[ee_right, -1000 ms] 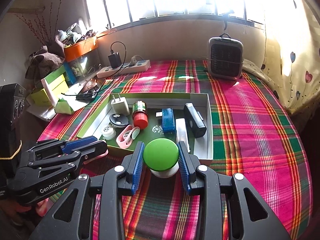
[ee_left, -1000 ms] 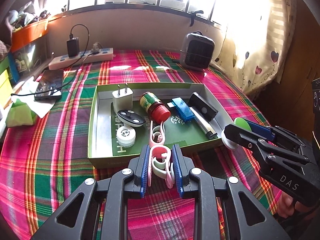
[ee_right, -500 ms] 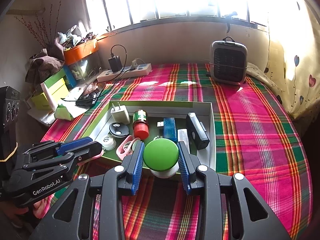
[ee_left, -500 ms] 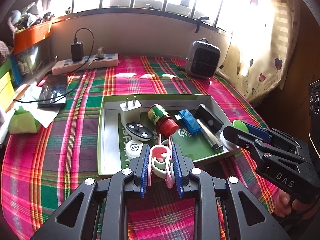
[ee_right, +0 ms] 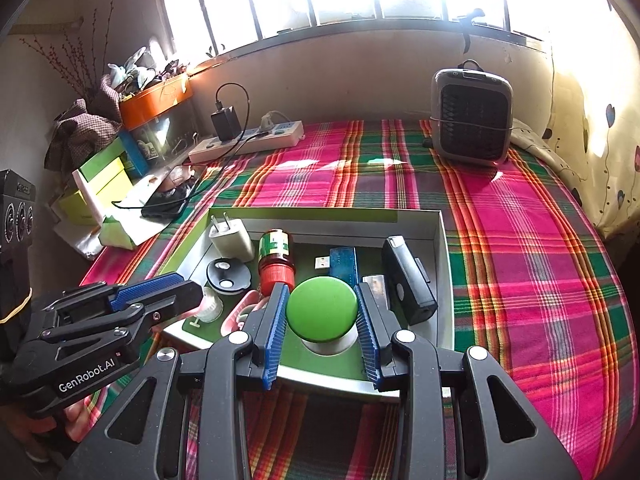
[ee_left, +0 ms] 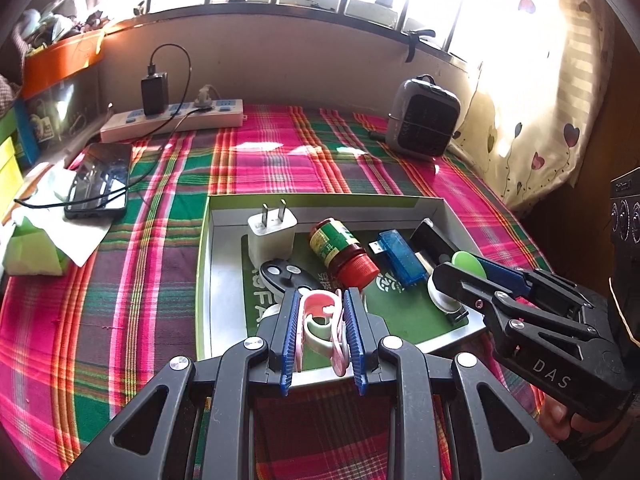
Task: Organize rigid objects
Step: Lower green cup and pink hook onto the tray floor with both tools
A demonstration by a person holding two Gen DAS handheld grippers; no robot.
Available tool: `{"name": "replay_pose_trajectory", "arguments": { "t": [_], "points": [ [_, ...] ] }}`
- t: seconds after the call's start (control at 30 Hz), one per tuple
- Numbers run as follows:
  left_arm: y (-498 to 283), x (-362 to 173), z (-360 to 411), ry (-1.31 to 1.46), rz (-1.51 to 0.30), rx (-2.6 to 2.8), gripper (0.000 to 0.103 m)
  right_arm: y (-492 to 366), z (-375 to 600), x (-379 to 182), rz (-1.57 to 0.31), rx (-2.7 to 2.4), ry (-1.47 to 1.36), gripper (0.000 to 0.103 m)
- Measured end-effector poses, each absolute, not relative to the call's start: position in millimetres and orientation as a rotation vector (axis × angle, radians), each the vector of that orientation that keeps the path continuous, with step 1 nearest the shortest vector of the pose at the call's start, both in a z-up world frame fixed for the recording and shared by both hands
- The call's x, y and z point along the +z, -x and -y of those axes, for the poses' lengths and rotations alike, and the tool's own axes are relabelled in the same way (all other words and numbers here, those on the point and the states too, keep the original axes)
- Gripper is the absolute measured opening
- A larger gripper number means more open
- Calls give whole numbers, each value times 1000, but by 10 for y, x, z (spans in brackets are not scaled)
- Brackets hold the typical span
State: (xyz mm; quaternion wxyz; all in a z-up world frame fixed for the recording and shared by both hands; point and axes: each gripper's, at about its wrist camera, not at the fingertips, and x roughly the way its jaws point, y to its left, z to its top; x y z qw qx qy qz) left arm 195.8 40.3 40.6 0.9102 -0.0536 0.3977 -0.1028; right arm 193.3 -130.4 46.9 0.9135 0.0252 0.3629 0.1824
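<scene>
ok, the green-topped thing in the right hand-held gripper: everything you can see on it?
The green-topped object is mushroom-shaped: a round, domed, matte green cap on a narrower white base, both looking like hard plastic. It stands upright, cap up. The right hand-held gripper is shut on it, a blue ribbed pad against each side of the cap. It sits above the near right part of the green tray; whether the base touches the tray floor cannot be told. The left wrist view shows the cap edge and white base.
</scene>
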Motion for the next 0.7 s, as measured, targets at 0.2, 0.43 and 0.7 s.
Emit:
{"name": "replay_pose_trajectory", "arguments": {
  "t": [0.2,0.43,0.7],
  "points": [
    [-2020,354,-381,101,-826,-211,22,-2028,1273,386,-771,378,-54,35],
    [-2067,276,-353,97,-840,-216,22,-2080,1255,349,-776,381,-50,35],
    [-2097,220,-301,85,-848,-216,22,-2132,1214,283,-791,387,-47,35]
  ]
}}
